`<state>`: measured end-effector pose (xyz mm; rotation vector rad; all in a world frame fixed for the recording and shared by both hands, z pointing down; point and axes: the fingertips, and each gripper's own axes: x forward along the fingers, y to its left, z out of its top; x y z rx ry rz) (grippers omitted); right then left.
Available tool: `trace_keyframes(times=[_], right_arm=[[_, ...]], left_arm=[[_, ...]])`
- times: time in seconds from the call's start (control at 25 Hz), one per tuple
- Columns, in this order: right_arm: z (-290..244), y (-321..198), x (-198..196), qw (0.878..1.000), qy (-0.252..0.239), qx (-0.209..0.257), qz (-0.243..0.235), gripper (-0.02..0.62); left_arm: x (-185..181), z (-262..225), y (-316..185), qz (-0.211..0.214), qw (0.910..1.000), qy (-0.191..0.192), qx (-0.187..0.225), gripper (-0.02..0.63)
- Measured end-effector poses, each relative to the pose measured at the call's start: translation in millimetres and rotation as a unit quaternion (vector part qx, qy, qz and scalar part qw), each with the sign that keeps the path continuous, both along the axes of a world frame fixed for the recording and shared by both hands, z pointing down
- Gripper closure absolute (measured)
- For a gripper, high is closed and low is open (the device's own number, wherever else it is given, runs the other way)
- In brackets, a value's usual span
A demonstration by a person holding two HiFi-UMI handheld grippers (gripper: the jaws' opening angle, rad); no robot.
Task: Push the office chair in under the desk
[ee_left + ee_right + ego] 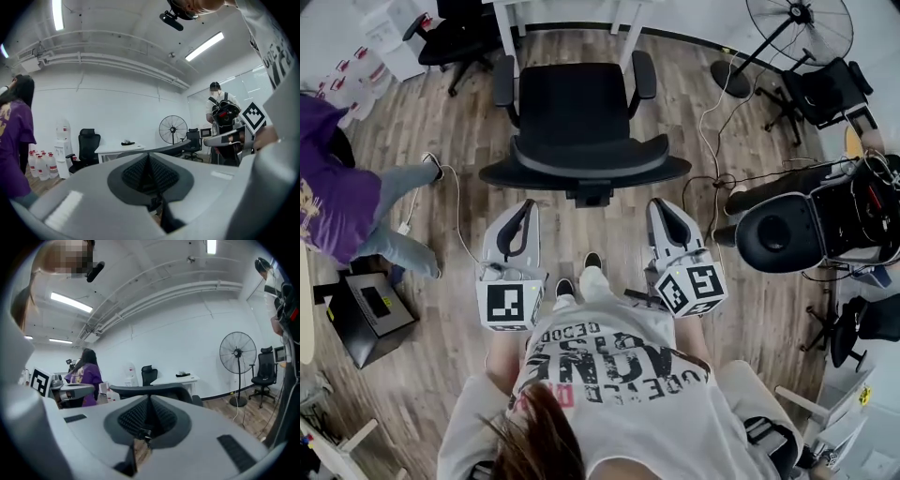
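The left gripper (523, 210) has its jaws pressed together with nothing between them, and the right gripper (664, 210) is the same: closed and empty. Both are held out level in front of the person, side by side, with their tips aimed at the back of the office chair (579, 122). In the head view the tips sit just short of the curved top rim of the backrest (586, 167). A thin strip of floor seems to show between them, so I judge that contact is not yet made, though the angle makes this hard to confirm. Each gripper view shows the dark rim of the backrest directly past its closed jaws.

The chair stands on the wooden floor with its seat facing away from the person, toward the white desk (508, 28) at the far edge of the head view. The front of the seat is near the desk legs, but the seat and armrests lie out in the open, not beneath the top. So the chair looks lined up while the push itself is not done. What remains is to set the closed jaws against the backrest and roll the chair forward until the seat goes under.

Off to the left a person in a purple top (337, 202) stands clear of the path.
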<state>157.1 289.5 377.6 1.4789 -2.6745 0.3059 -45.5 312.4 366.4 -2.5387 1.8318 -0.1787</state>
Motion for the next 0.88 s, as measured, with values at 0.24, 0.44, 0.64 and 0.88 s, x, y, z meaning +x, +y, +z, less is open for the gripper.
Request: trace_keyframes(times=[0.24, 0.44, 0.64, 0.88], right_arm=[[5.0, -40.7, 13.6, 1.0, -0.006, -0.003, -0.021, 0.571], [14.0, -59.1, 29.7, 1.0, -0.01, -0.012, -0.026, 0.571], [21.3, -65.1, 42.1, 1.0, -0.006, -0.022, -0.021, 0.571], [22.8, -73.8, 43.3, 1.0, 0.001, -0.026, -0.006, 0.571]], left_arm=[[3.9, 6.3, -27.3, -0.032, 0.9995, -0.001, -0.001, 0.592], [2.8, 13.2, -36.0, -0.058, 0.9983, -0.01, -0.002, 0.592], [-4.8, 23.4, -36.2, -0.076, 0.9967, -0.02, -0.018, 0.592], [-12.3, 21.5, -46.6, -0.071, 0.9971, -0.025, -0.015, 0.592]])
